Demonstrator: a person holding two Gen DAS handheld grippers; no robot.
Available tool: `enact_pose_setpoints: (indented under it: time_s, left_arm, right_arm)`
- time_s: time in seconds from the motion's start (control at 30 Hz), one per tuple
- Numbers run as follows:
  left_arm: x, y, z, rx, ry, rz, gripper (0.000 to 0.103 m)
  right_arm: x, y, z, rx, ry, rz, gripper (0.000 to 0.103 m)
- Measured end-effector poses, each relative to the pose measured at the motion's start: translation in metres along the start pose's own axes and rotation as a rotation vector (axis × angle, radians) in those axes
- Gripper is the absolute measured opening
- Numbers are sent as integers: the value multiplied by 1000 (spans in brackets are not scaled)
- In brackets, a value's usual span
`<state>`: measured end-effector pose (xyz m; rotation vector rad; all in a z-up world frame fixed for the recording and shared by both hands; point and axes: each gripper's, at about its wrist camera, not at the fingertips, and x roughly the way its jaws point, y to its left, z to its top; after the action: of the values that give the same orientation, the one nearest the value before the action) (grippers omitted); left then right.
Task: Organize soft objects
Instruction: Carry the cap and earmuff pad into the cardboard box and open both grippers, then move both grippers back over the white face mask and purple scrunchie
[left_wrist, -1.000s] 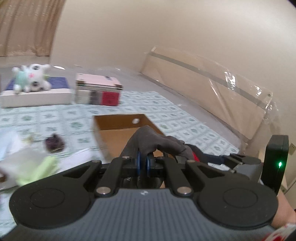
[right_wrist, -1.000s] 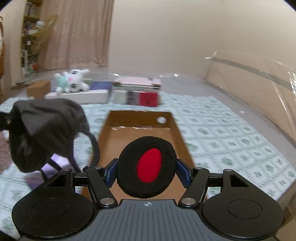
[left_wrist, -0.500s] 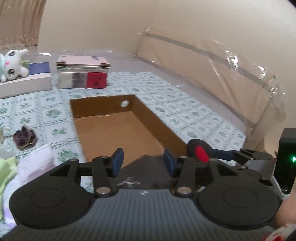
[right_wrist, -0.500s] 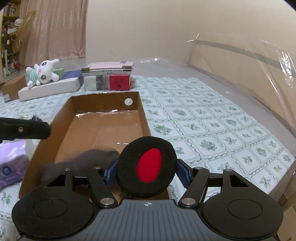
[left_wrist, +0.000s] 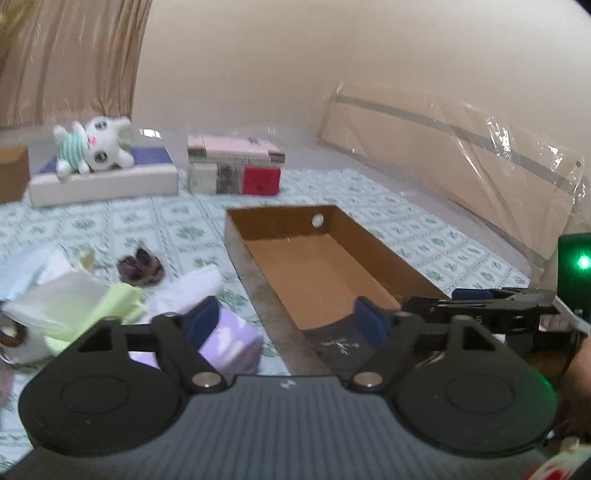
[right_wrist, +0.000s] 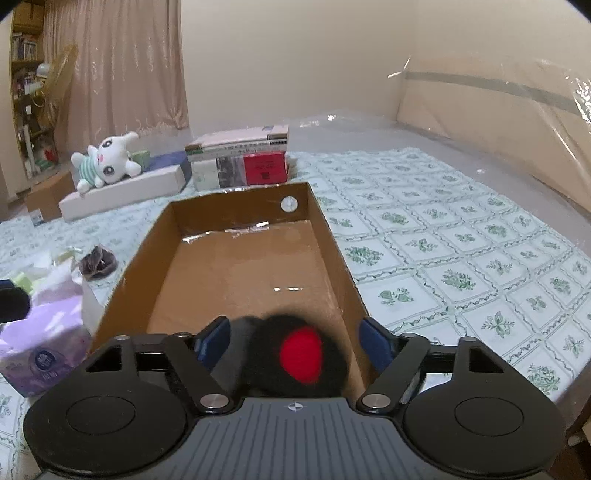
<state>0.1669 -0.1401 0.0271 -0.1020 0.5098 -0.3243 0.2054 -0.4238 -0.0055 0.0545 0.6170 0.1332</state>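
An open cardboard box (left_wrist: 373, 251) (right_wrist: 155, 258) lies on the patterned bed cover. A dark grey cloth (left_wrist: 340, 341) lies in its near end. My left gripper (left_wrist: 284, 321) is open and empty above the box's near left wall. My right gripper (right_wrist: 291, 339) is open over the box's near end. A black ear pad with a red centre (right_wrist: 299, 356) sits blurred between its spread fingers, over the grey cloth (right_wrist: 231, 354). The right gripper also shows in the left wrist view (left_wrist: 476, 299), at the box's right.
A purple tissue pack (left_wrist: 229, 339) (right_wrist: 40, 354), pale cloths (left_wrist: 74, 299) and a small dark item (left_wrist: 140, 264) lie left of the box. A plush toy (right_wrist: 105, 160) on a white box and stacked books (right_wrist: 240, 158) stand beyond it. A plastic-wrapped board (left_wrist: 461, 147) lines the right.
The left gripper let the grey cloth fall into the box, opened wider and shifted left. The right gripper opened and the ear pad dropped from its fingers toward the box.
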Motion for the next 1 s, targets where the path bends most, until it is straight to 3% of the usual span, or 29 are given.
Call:
enact_pose_setpoints:
  time_s: [0.13, 0.33, 0.47, 0.77, 1.0]
  left_arm:
    - [-17, 2, -1, -5, -22, 14, 92]
    - [-41, 2, -6, -12, -21, 113, 91]
    - [-63, 12, -12, -22, -46, 114, 91]
    - [-107, 40, -25, 124, -84, 231, 91]
    - [-132, 88, -27, 121, -69, 320, 91]
  right_arm:
    - [-9, 3, 0, -2, -17, -16, 80]
    - [-25, 15, -2, -3, -27, -28, 80]
    - [-37, 32, -2, -14, -33, -17, 80]
    - [-57, 100, 2, -83, -57, 80, 80]
    - [-50, 163, 7, -165, -48, 186, 80]
